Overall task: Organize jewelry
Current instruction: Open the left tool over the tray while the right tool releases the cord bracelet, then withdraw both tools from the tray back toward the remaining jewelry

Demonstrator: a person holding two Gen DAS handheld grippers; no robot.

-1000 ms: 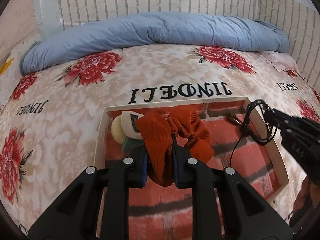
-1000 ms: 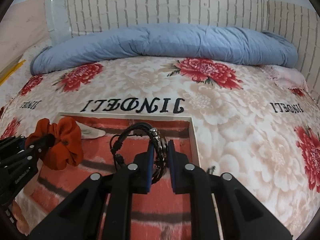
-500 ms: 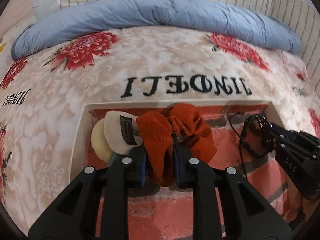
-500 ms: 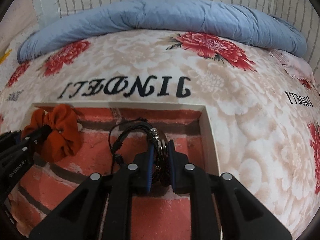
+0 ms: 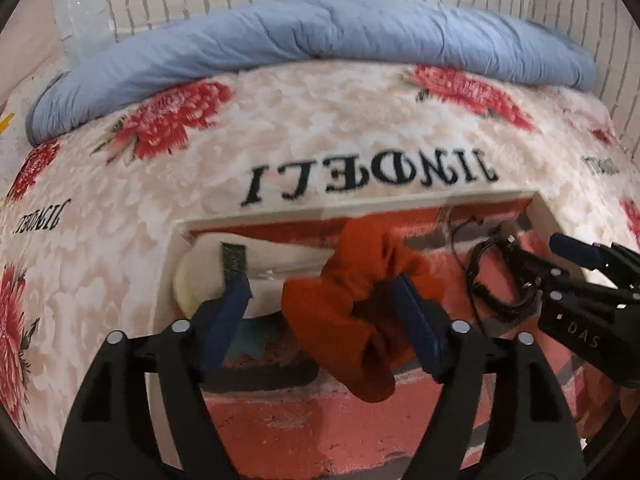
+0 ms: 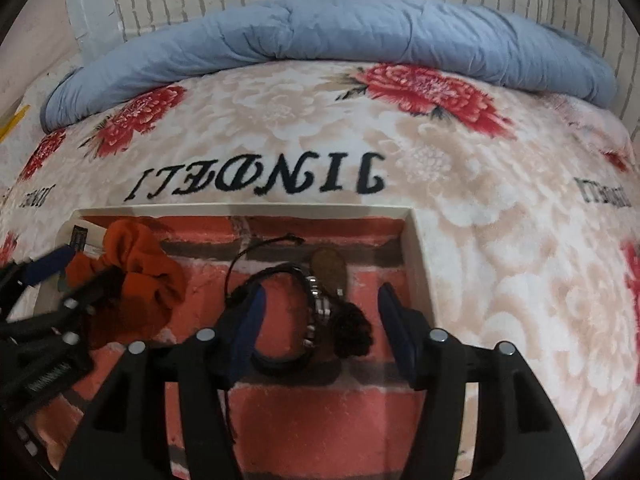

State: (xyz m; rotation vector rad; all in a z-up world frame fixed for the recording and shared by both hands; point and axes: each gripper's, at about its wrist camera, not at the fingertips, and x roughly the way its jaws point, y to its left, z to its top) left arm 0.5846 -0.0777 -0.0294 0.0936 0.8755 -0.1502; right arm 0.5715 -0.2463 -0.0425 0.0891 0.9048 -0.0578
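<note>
An orange scrunchie (image 5: 352, 312) sags between the fingers of my left gripper (image 5: 322, 320), whose jaws are opening; it only leans on the right pad. All this is inside a shallow white-rimmed tray (image 5: 320, 213) with a brick-pattern floor. In the right wrist view a black cord bracelet with metal beads (image 6: 316, 308) lies on the tray floor (image 6: 320, 412) between the spreading fingers of my right gripper (image 6: 322, 320), and no pad touches it. The scrunchie (image 6: 136, 276) and left gripper (image 6: 76, 276) show at that view's left; the right gripper (image 5: 536, 256) and bracelet (image 5: 496, 280) at the left view's right.
Cream round pads with a dark label (image 5: 208, 268) fill the tray's far left corner. A brown oval piece (image 6: 328, 268) lies just beyond the bracelet. The tray rests on a floral blanket (image 6: 500, 240), with a rolled blue quilt (image 6: 340, 36) behind it.
Both grippers dropped lower into the tray and their jaws spread apart. The scrunchie and the bracelet were let go and now rest in the tray.
</note>
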